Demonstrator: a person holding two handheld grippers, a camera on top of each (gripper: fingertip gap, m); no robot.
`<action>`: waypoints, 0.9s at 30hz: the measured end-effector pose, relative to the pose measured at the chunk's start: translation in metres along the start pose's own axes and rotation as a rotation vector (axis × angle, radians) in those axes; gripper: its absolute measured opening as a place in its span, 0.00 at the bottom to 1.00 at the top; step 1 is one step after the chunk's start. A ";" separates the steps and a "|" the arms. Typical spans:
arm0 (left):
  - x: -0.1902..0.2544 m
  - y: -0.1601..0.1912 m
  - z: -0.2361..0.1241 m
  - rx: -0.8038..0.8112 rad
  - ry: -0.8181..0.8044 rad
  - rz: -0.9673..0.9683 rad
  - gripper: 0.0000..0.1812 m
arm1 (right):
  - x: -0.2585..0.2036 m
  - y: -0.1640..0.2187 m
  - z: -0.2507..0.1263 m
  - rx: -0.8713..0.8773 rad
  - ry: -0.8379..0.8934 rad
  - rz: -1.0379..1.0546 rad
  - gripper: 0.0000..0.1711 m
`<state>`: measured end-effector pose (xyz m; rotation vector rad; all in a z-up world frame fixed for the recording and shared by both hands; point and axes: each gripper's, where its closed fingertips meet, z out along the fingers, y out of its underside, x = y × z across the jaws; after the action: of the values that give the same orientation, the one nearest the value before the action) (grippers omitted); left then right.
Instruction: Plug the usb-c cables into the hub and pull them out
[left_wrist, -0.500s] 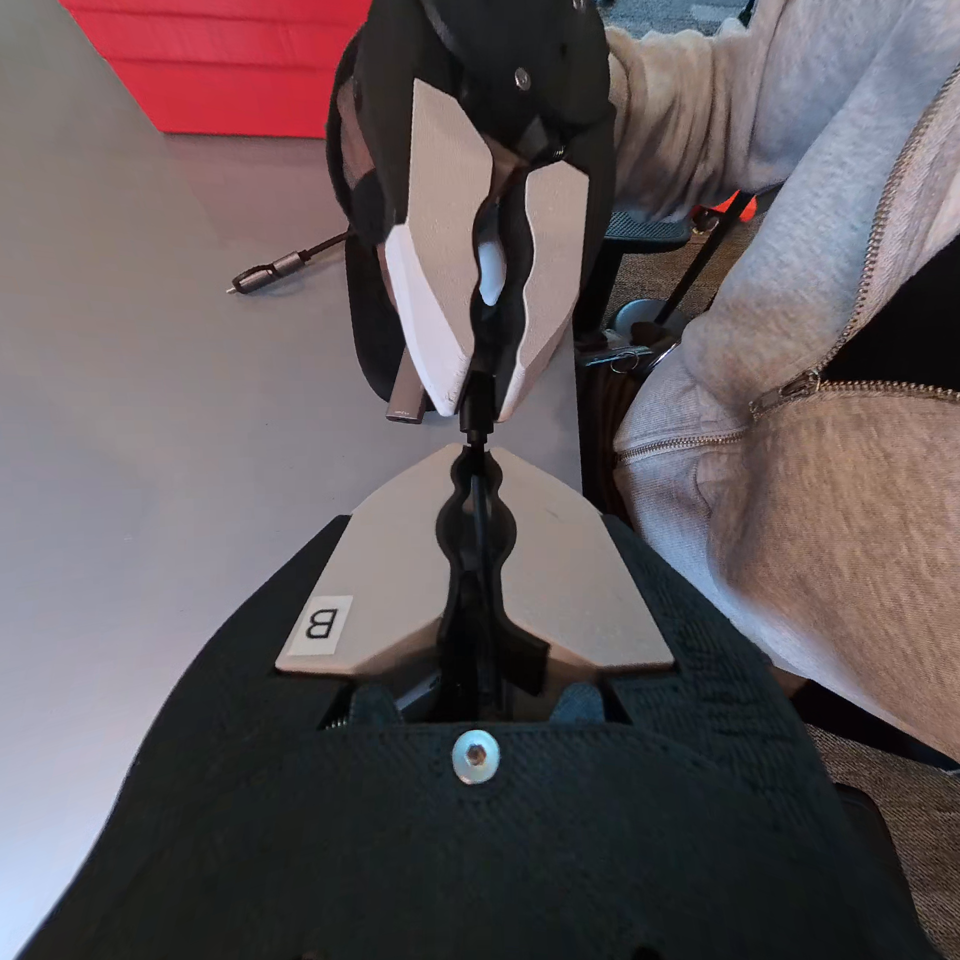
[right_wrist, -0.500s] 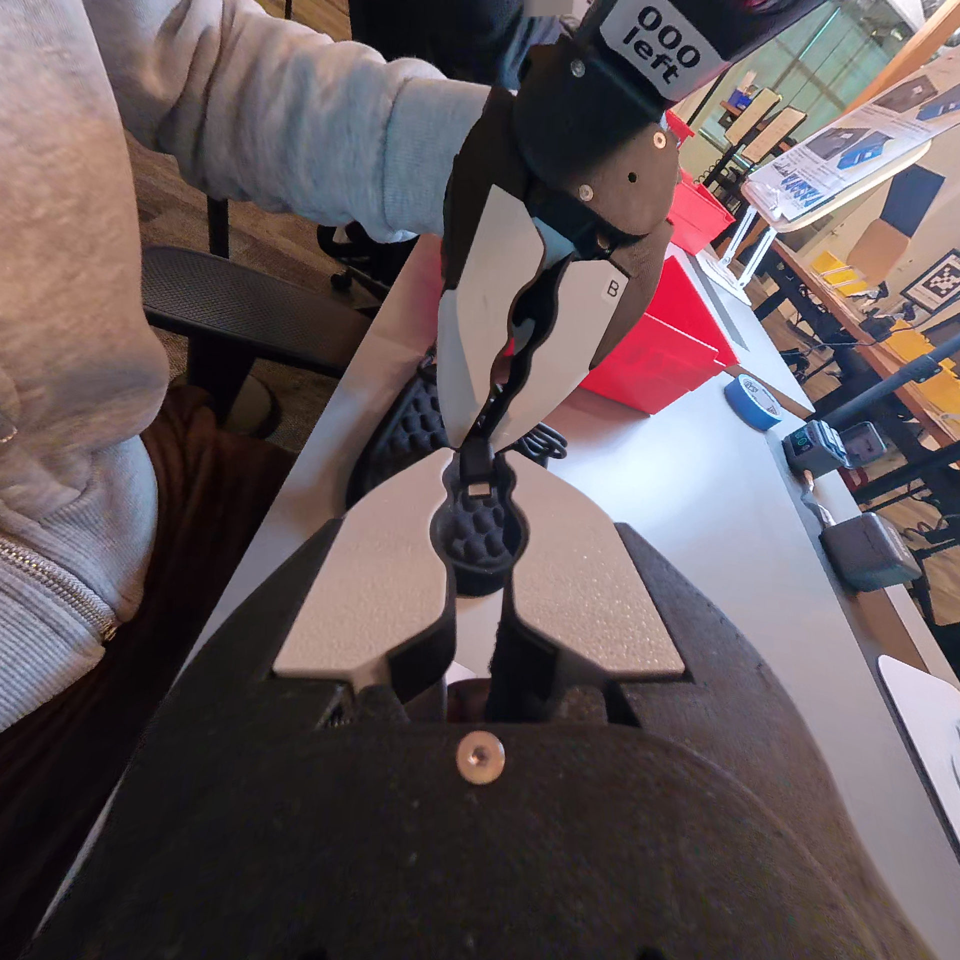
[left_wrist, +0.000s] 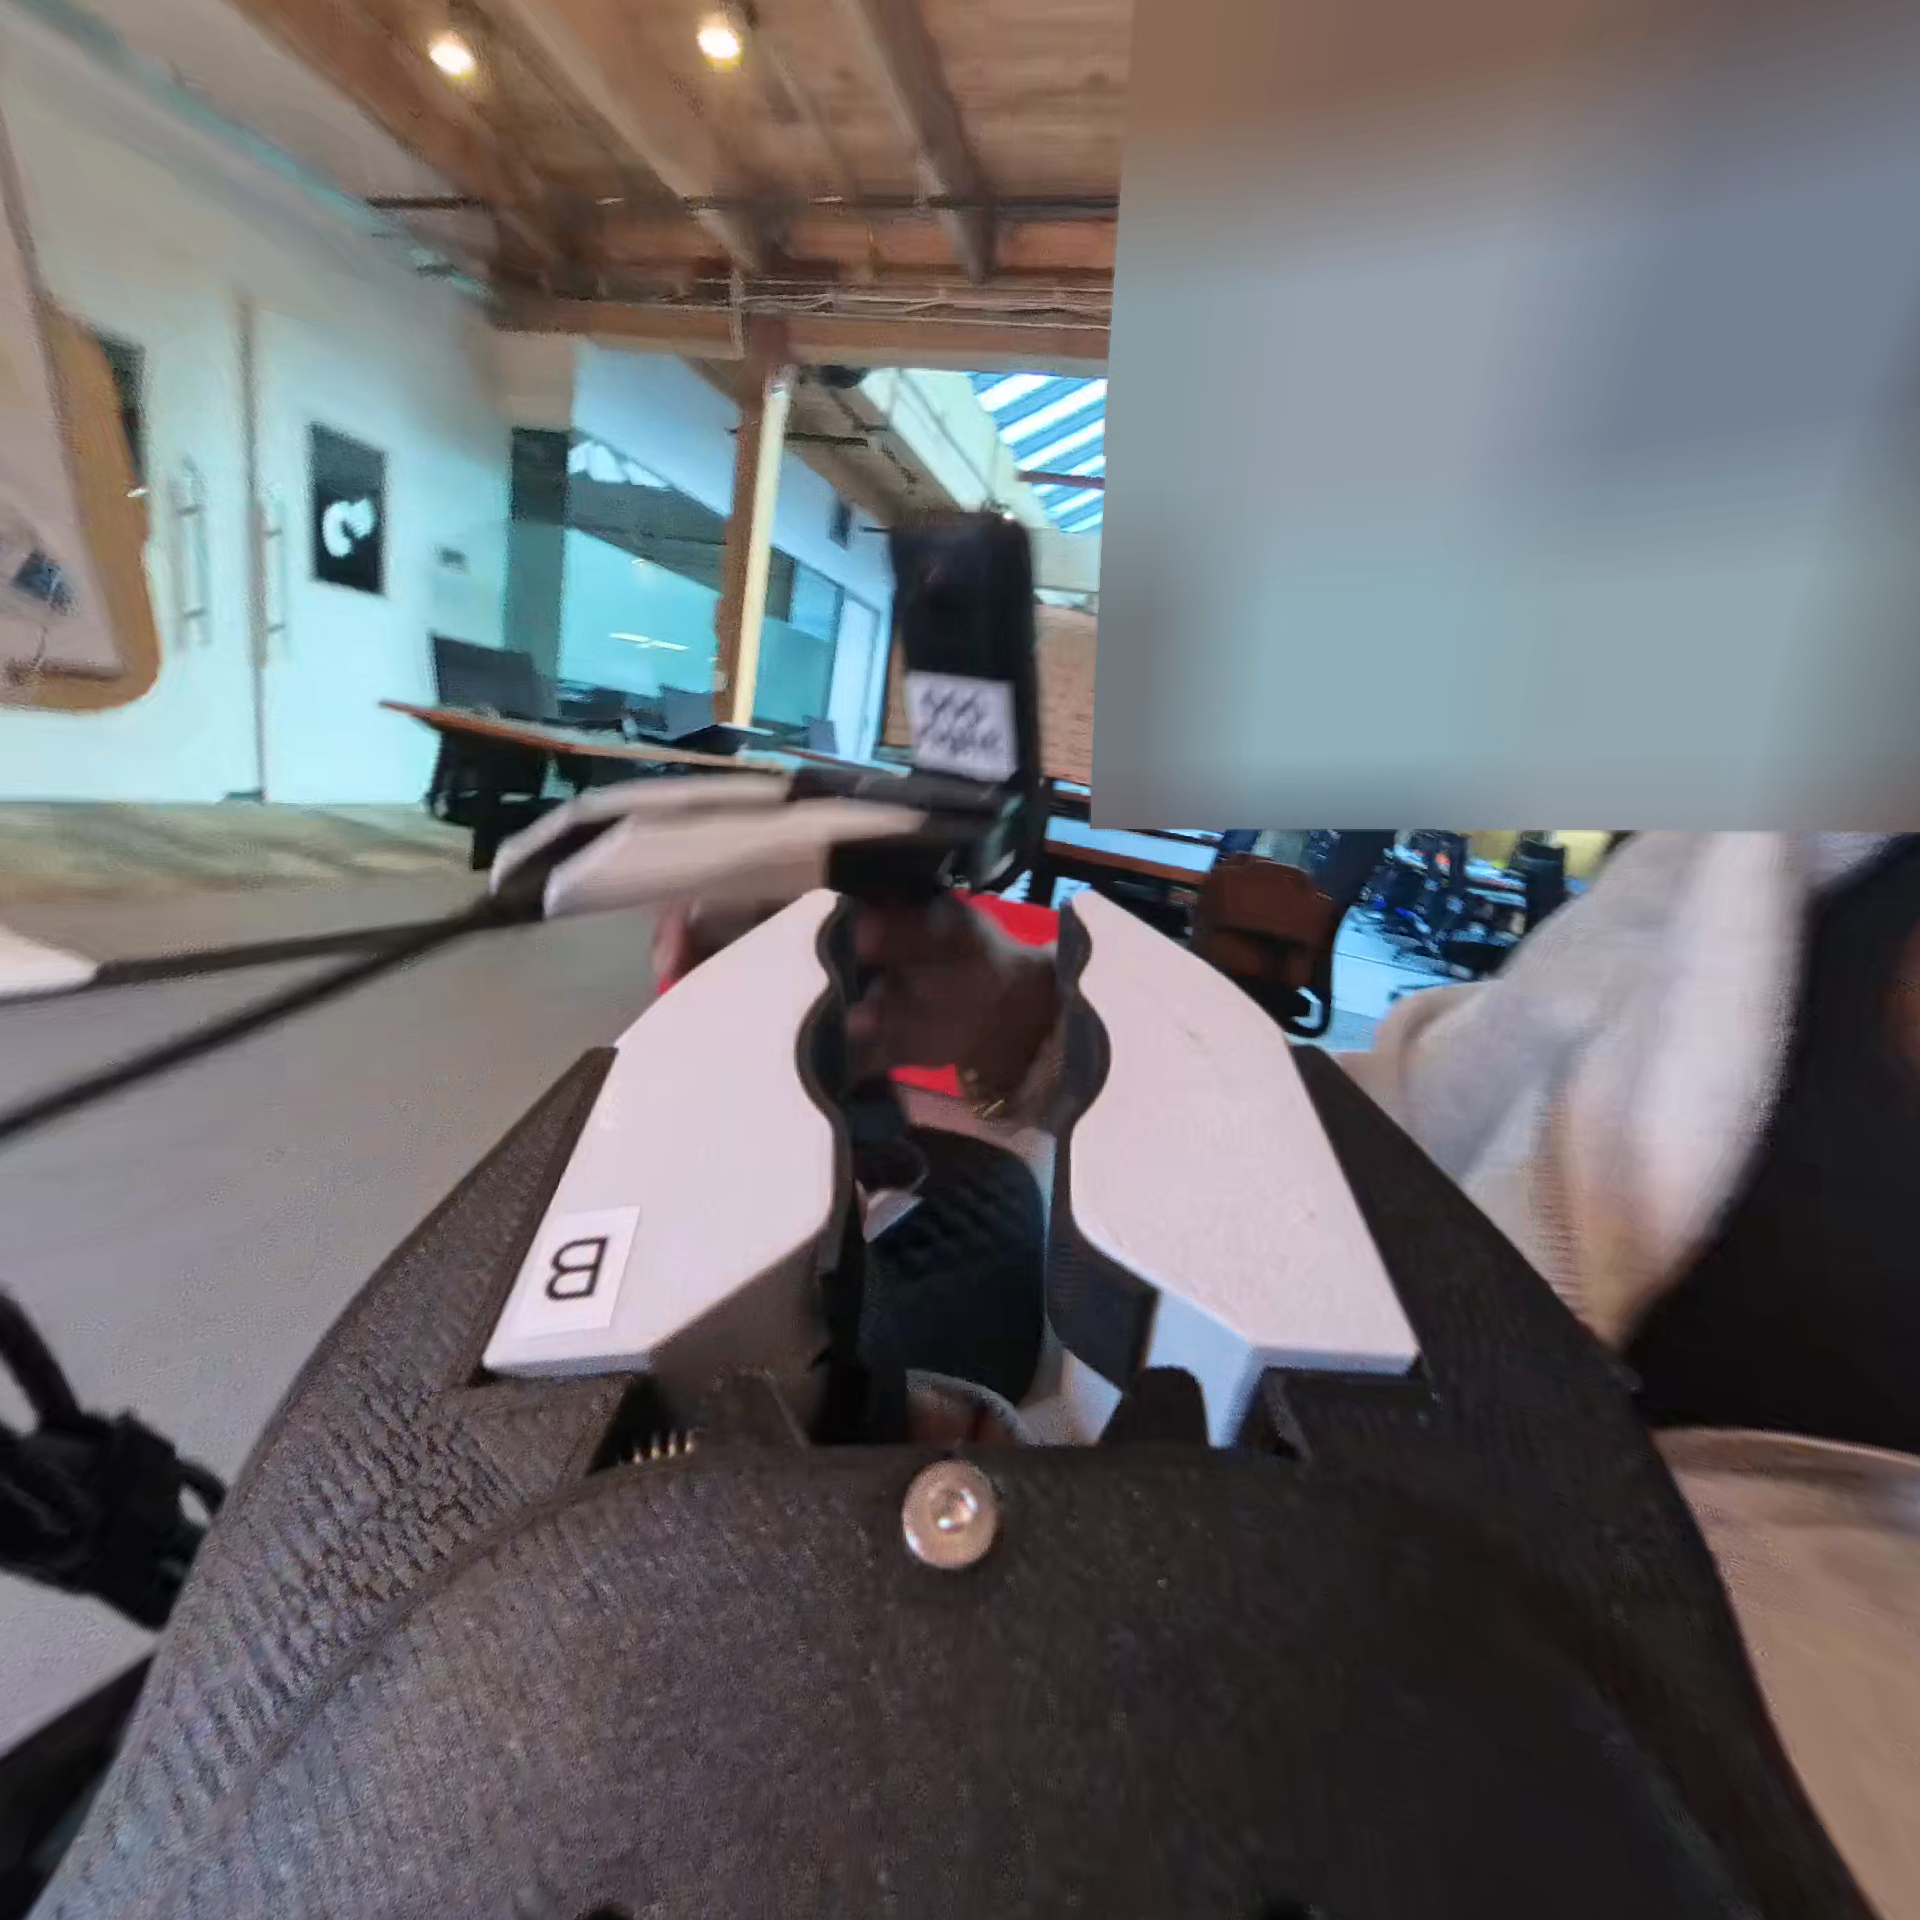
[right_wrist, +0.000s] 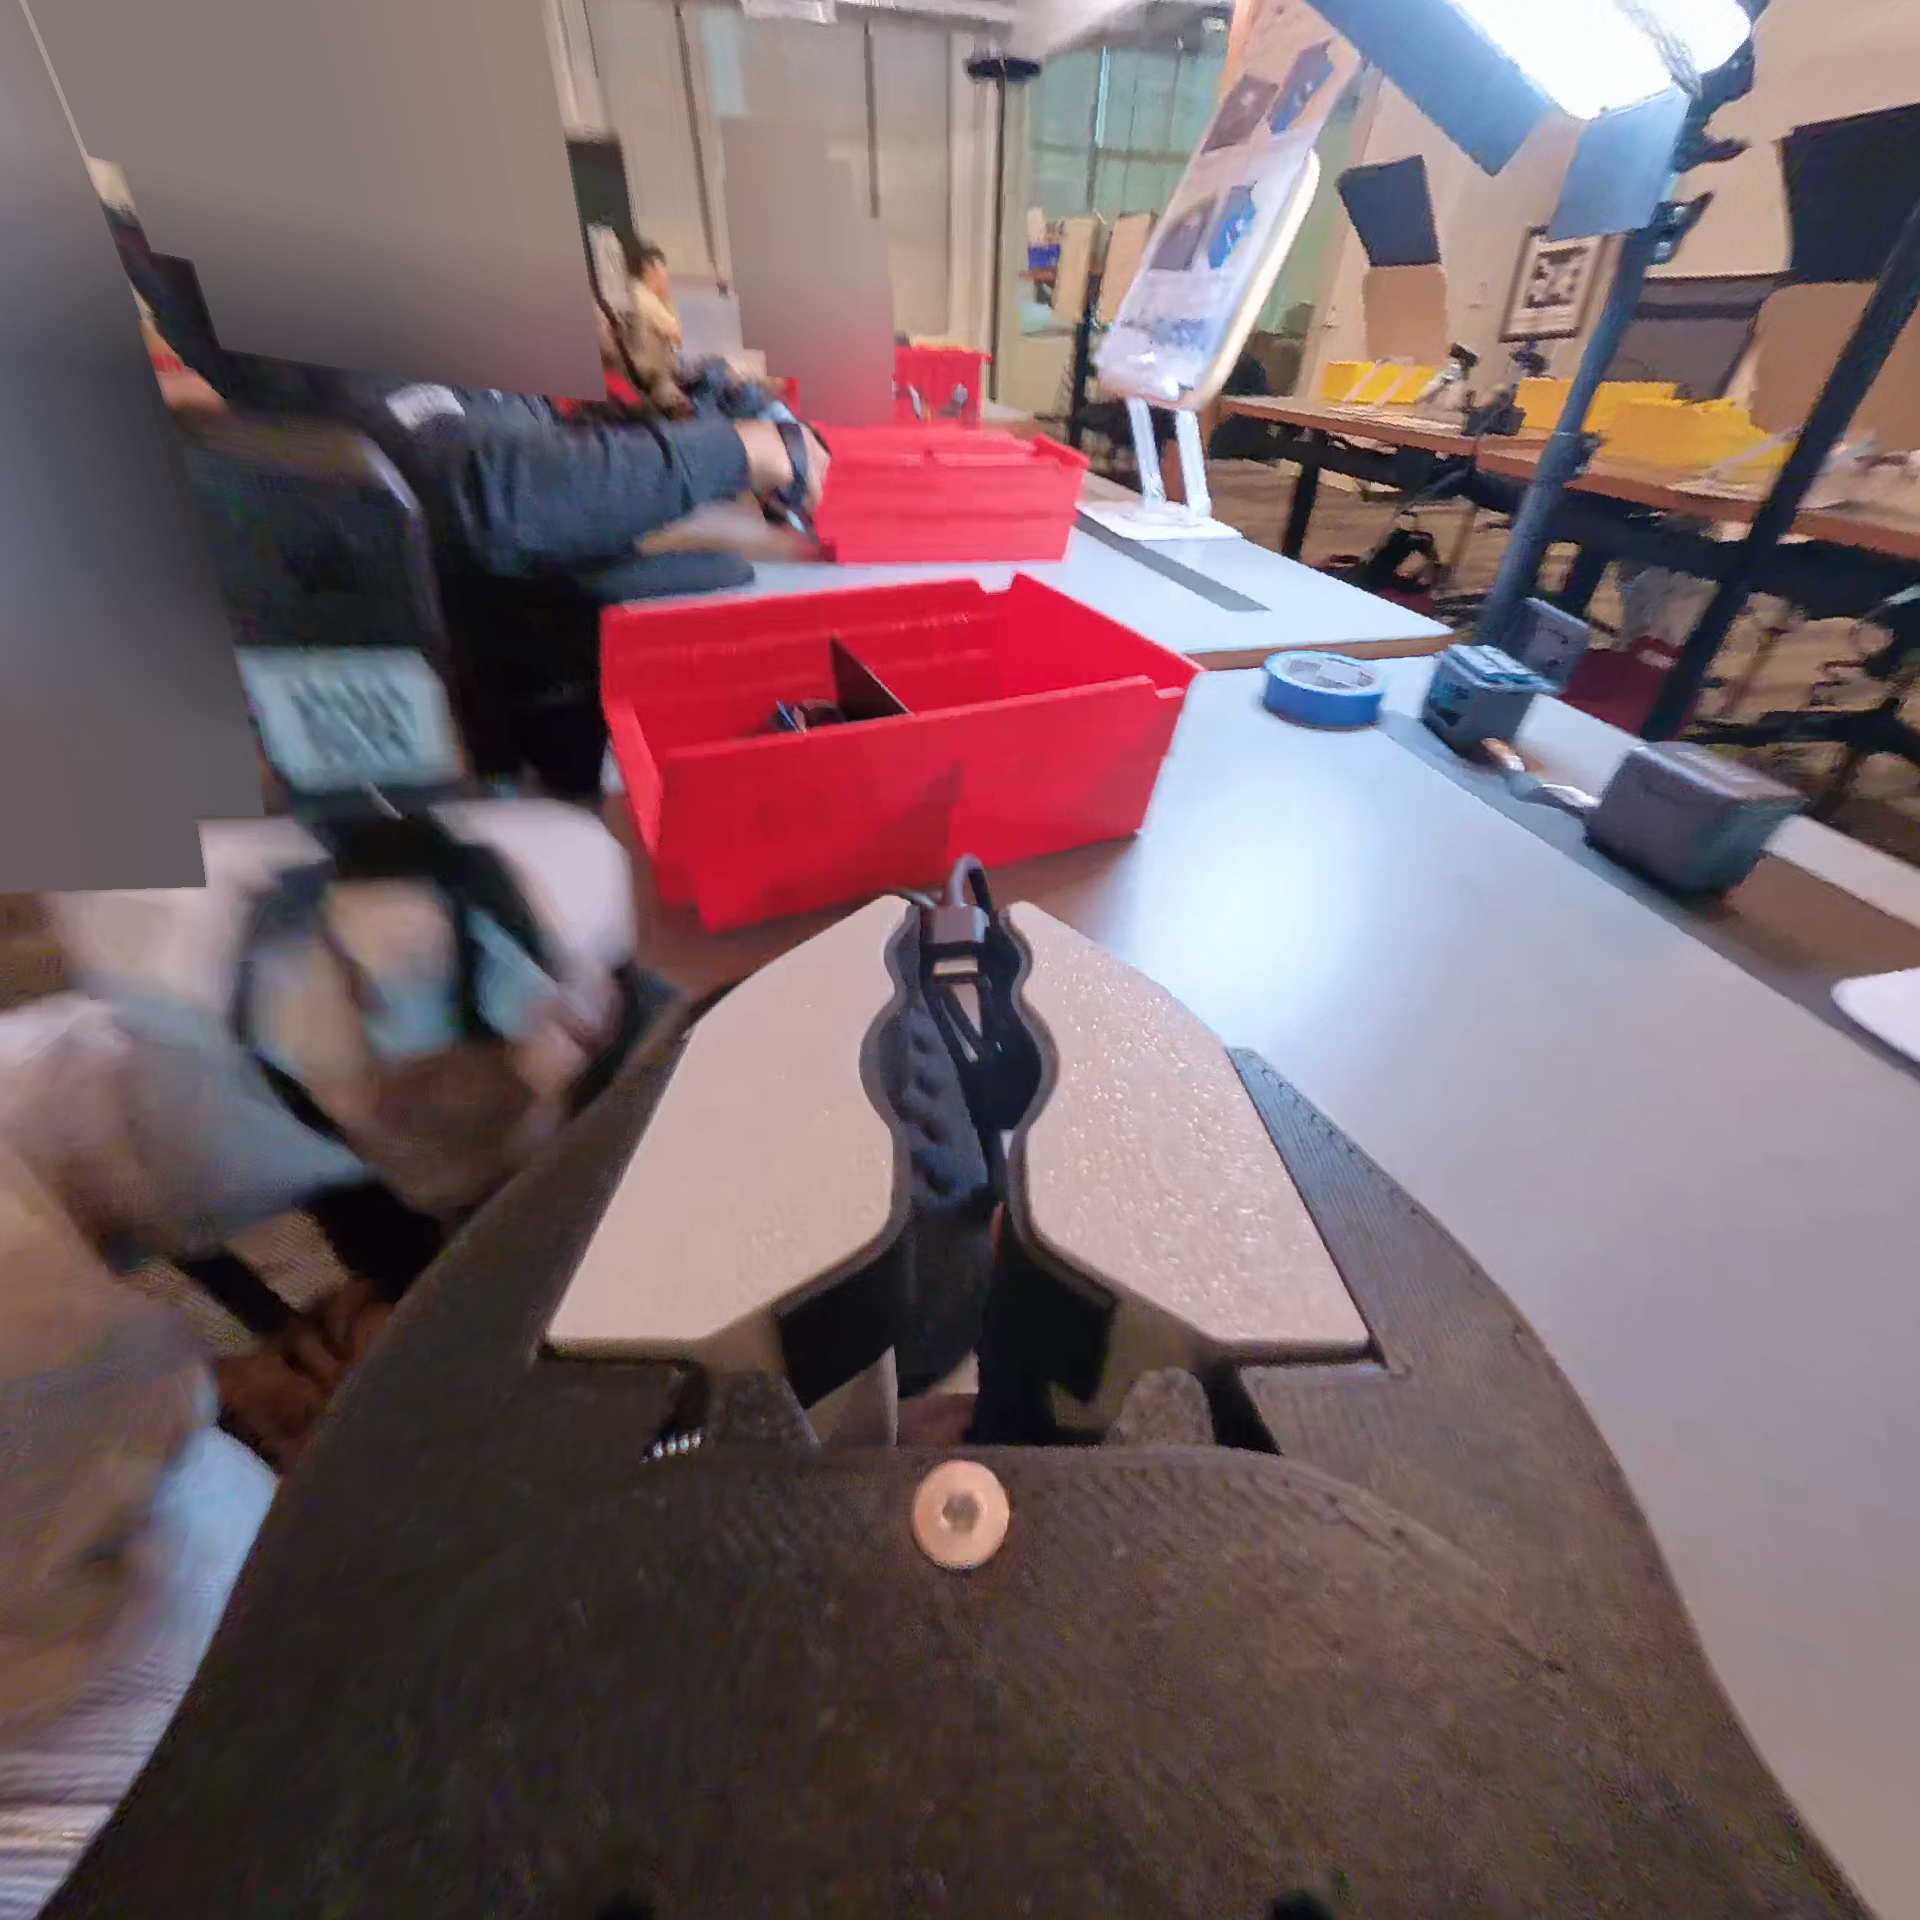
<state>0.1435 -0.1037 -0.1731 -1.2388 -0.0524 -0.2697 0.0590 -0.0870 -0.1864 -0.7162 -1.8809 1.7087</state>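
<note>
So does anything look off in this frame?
Yes. Both wrist views are motion-blurred and aimed across the room, not down at the work. The left gripper has open fingers holding nothing I can make out, while the right gripper pinches a small metal connector. No hub is visible.

My right gripper (right_wrist: 958, 914) pinches a small grey usb-c plug (right_wrist: 954, 923) at its fingertips above the grey table (right_wrist: 1455, 1039), with a red bin (right_wrist: 894, 769) at twelve o'clock and blue tape (right_wrist: 1323, 688) at one o'clock.
</note>
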 end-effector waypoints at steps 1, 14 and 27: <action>-0.013 0.014 0.004 0.004 -0.046 -0.017 0.21 | -0.004 -0.006 -0.001 0.034 -0.038 0.046 0.07; -0.037 0.010 -0.003 0.152 -0.064 0.053 0.11 | -0.048 0.001 -0.019 0.098 -0.361 0.378 0.07; -0.020 0.017 -0.001 0.112 0.119 -0.145 0.10 | -0.058 0.010 -0.029 0.061 -0.427 0.307 0.07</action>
<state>0.1282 -0.0964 -0.1931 -1.1070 -0.0546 -0.4601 0.1217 -0.1041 -0.1941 -0.6837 -2.0634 2.2491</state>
